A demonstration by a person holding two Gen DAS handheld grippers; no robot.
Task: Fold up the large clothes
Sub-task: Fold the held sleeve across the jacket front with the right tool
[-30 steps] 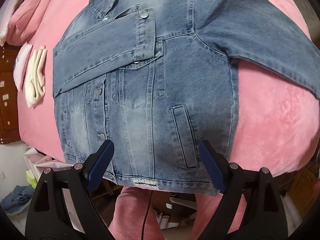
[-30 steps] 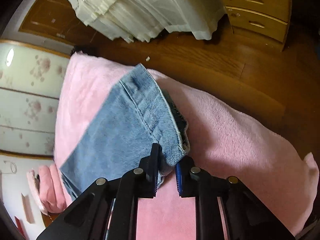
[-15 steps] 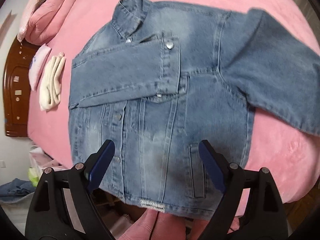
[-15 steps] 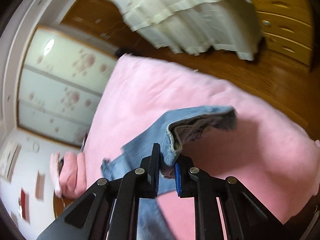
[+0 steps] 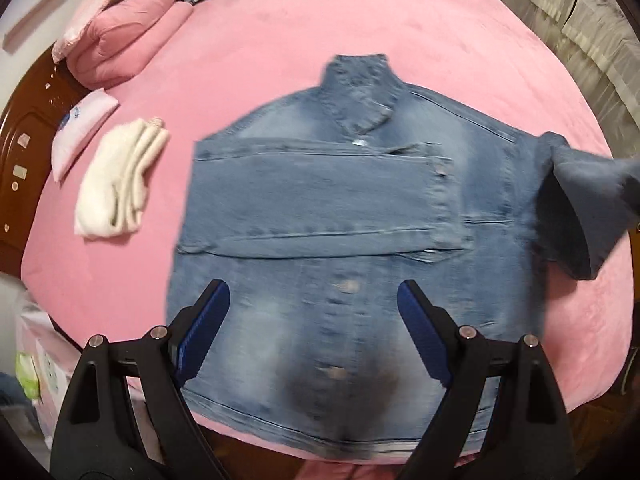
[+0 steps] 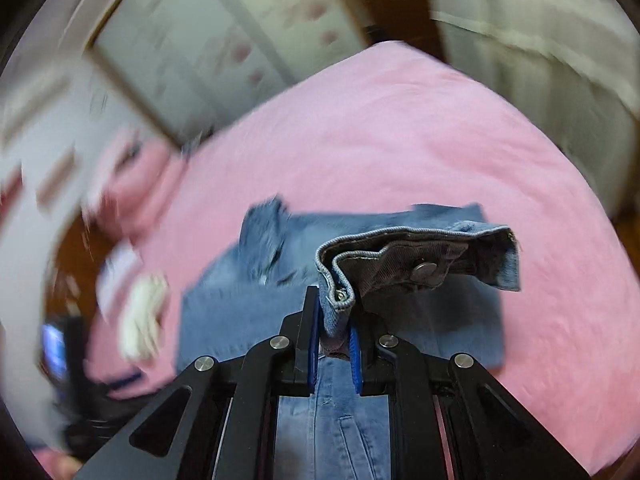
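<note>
On a pink plush bedspread (image 5: 360, 32), a folded cream-white garment (image 5: 120, 184) lies at far left, well apart from the faded blue denim jacket (image 5: 320, 200) spread front-up in the middle, one sleeve already folded across its chest. The left gripper (image 5: 314, 332) hangs above the hem, jaws wide and empty. At right, the right gripper (image 6: 335, 344) is clamped on the other sleeve's buttoned cuff (image 6: 420, 264), lifted clear; the denim looks heavy and stiff, so a thick seam seems the surest hold.

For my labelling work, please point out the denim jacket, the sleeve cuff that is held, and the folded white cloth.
denim jacket (image 5: 320, 320): left wrist view, front panel.
sleeve cuff (image 6: 424, 270): right wrist view, near its snap button.
folded white cloth (image 5: 120, 180): left wrist view, middle.
</note>
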